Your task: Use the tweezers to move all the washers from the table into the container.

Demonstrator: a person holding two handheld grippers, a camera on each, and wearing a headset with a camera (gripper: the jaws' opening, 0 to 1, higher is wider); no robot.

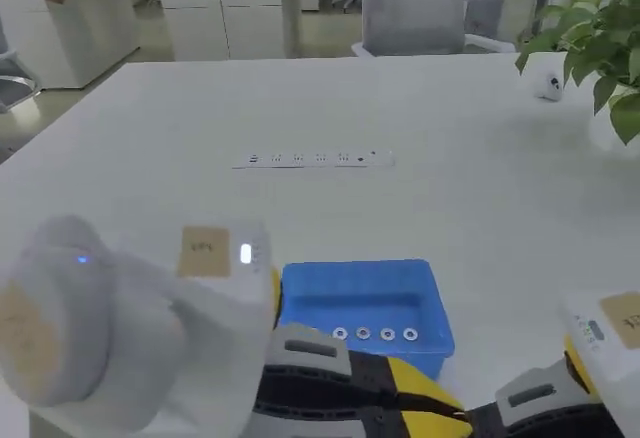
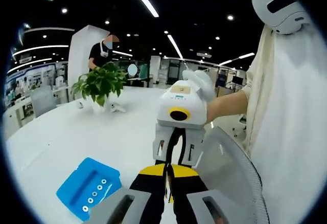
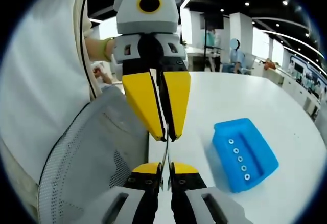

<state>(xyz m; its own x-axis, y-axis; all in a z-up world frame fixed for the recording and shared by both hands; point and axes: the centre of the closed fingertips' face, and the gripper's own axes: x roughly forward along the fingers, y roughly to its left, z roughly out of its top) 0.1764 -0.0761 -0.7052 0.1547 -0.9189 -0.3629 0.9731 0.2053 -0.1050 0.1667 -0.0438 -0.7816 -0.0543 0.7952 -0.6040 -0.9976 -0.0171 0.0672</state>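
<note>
A blue container (image 1: 300, 288) stands on the white table near its front edge, with several washers (image 1: 363, 334) in a row inside. My left gripper (image 1: 440, 398) reaches in from the lower left and meets my right gripper (image 1: 480, 416) just in front of the container. In the right gripper view, thin metal tweezers (image 3: 165, 155) run from my right gripper (image 3: 164, 169) up into the yellow jaws of the left gripper (image 3: 167, 134). Both are shut on the tweezers, tip to tip. The container (image 3: 258, 170) and washers (image 3: 238, 158) lie to the right.
A white power strip (image 1: 313, 159) lies mid-table. A potted plant (image 1: 600, 38) and a small white object (image 1: 548, 85) sit at the far right. A grey mesh chair back (image 3: 92, 152) is close under the grippers. A person (image 2: 104, 52) stands beyond the plant.
</note>
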